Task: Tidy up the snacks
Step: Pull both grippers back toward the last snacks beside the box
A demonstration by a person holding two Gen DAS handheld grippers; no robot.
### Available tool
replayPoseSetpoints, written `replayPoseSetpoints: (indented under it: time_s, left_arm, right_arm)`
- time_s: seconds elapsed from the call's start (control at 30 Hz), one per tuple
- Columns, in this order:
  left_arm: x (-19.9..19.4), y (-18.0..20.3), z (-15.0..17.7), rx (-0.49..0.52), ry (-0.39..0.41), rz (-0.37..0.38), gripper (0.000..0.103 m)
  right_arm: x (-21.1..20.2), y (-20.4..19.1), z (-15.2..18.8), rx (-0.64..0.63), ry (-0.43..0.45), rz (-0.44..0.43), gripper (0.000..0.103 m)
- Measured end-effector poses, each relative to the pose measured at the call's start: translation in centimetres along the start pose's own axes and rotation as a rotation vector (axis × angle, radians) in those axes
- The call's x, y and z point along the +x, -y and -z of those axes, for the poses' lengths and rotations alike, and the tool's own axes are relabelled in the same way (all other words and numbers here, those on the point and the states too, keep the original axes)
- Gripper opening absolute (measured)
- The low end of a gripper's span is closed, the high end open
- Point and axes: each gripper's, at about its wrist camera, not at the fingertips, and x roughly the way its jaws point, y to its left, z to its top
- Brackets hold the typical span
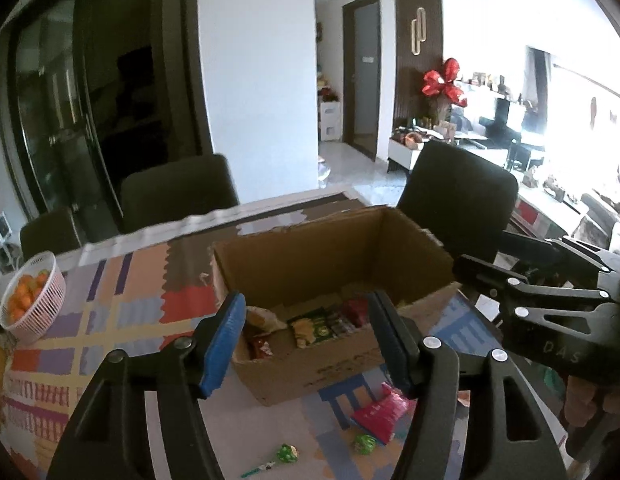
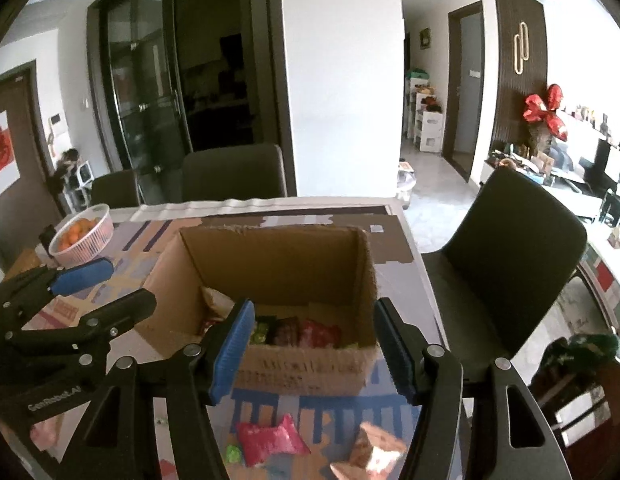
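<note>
Both grippers empty above the box

My left gripper (image 1: 305, 340) and right gripper (image 2: 314, 344) hang part-open, holding nothing, over the cardboard box (image 1: 330, 264) mid-table, where packets gather; the pink snack packet (image 2: 269, 442) waits near the table's near edge.

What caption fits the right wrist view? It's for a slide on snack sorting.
Open right gripper faces a cardboard box holding snacks, a pink packet on the table.

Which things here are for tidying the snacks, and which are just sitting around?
For the job:
cardboard box with snacks inside
pink snack packet
green lollipop
green candy

Just sitting around:
basket of oranges
dark chairs
red bow
</note>
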Motion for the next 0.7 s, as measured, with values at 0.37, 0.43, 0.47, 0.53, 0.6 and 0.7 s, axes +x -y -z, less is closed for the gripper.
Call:
replayPoseSetpoints:
  time_s: [0.37, 0.43, 0.47, 0.53, 0.6, 0.7]
  left_arm:
    - [-2.0, 3.9, 1.9, 0.076, 0.016, 0.018, 0.067]
    - [-1.9, 4.7, 2.5, 0.093, 0.0, 0.026, 0.067]
    - [-1.7, 5.0, 2.8, 0.097, -0.008, 0.027, 0.067]
    - [-1.4, 5.4, 3.4, 0.104, -0.023, 0.034, 0.067]
    - [-0.9, 5.8, 4.1, 0.11, -0.044, 0.04, 0.067]
    - [-0.3, 6.4, 5.0, 0.121, -0.071, 0.049, 0.067]
  right_arm:
    - [-4.0, 2.6, 2.8, 0.085, 0.042, 0.03, 0.071]
    - [-4.2, 3.2, 3.5, 0.106, 0.035, 0.032, 0.071]
    - [-4.1, 3.4, 3.8, 0.115, 0.029, 0.033, 0.071]
    - [-3.9, 3.9, 4.6, 0.138, 0.01, 0.036, 0.071]
    - [-3.8, 4.4, 5.5, 0.155, -0.008, 0.035, 0.071]
    - [-3.3, 4.8, 6.7, 0.174, -0.042, 0.033, 0.071]
